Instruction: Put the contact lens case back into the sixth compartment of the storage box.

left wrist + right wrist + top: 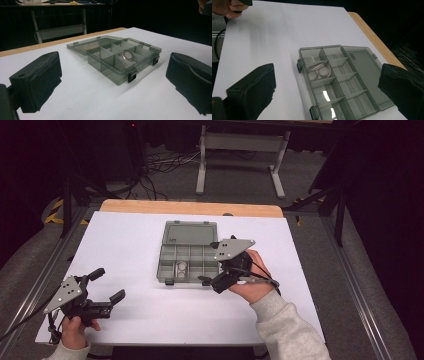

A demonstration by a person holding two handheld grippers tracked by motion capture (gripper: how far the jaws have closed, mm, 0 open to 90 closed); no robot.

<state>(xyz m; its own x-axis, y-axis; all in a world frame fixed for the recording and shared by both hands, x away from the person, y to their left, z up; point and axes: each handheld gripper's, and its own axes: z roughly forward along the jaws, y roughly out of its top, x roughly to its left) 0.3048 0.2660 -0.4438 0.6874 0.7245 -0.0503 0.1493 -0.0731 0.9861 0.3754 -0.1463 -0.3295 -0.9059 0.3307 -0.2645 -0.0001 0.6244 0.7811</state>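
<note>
Right hand-held gripper (214,262) gaping wide beside the open compartment box (187,254), left hand-held gripper (107,282) wide, low near the table edge

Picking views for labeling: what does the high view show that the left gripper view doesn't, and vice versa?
High view alone: both forearms with grey sleeves, the left gripper open over the white tabletop, the right gripper open at the box's right front, and the floor cables behind the table.

Left gripper view alone: a low side look at the box's two black front latches and the compartment walls in depth.

Both: the grey organizer box with its lid open flat, and the metal ring piece in one compartment.
</note>
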